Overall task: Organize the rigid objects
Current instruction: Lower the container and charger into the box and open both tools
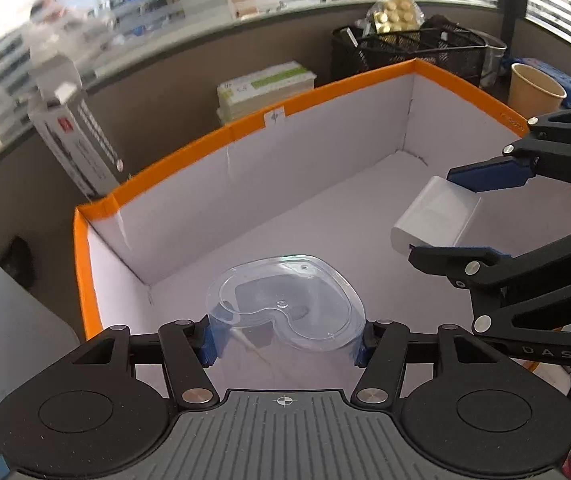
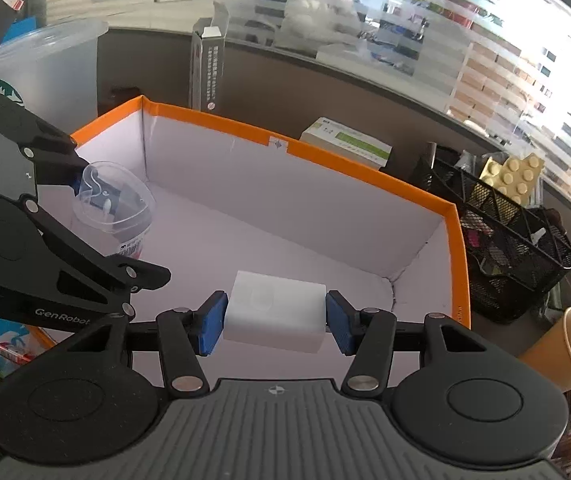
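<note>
Biggest thing on show is the box (image 1: 189, 148) — orange rim, white inside, open at the top, and both claws are hanging over it. Its floor is bare white card under them.

Behind the box, a black mesh basket (image 2: 513, 248) stuffed with odds and ends, a yellow studded plate poking out of the top. Beside that, a paper cup (image 2: 565, 348), tipped in the right wrist view. A tall grey carton (image 1: 81, 140) leans at the box's far corner, and a flat green-and-white packet (image 1: 265, 88) lies just behind the back wall.

Now the claws. The left gripper (image 1: 285, 340) is about half open and clamped on a clear tub (image 1: 285, 300), blue pads pressing its sides, the tub held above the near left part of the box floor. In the right wrist view the tub shows a printed label on its lower half.

The right gripper (image 2: 273, 320) — also roughly half open — has a white block (image 2: 273, 310) pinched squarely between its blue pads, over the right-hand end of the box. The two loads are well apart, each in its own half.
</note>
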A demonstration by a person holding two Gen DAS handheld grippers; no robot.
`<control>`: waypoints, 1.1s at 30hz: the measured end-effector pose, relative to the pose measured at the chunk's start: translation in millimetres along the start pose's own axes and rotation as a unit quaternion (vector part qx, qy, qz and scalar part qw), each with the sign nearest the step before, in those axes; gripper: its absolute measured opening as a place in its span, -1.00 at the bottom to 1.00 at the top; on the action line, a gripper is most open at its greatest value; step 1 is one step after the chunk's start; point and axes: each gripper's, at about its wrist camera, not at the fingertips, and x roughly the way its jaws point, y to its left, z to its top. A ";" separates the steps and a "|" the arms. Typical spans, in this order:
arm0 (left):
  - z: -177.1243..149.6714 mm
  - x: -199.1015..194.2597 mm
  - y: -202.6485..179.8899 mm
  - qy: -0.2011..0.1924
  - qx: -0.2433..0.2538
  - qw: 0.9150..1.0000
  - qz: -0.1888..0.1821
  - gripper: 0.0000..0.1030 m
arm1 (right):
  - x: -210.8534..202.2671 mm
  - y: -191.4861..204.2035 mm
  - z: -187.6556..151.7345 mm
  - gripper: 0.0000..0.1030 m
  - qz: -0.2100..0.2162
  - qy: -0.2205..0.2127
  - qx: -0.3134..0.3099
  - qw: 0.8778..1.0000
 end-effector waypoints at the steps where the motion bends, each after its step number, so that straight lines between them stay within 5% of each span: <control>1: 0.8 2.0 0.8 0.007 -0.006 1.000 -0.003 0.11 | 0.6 -0.8 0.0 -0.01 0.001 0.002 0.003 1.000; 12: 5.2 21.2 7.4 0.046 -0.052 0.998 -0.003 0.12 | 18.0 -3.7 3.0 -0.01 0.010 0.035 0.015 0.999; 27: 3.1 20.6 5.7 0.042 -0.053 0.998 0.008 0.14 | 19.2 -4.3 0.7 0.03 0.003 0.044 0.025 0.999; 33: 2.0 14.6 6.0 0.036 -0.054 0.998 -0.006 0.47 | 14.0 -9.3 -2.4 0.03 -0.010 0.038 0.030 0.999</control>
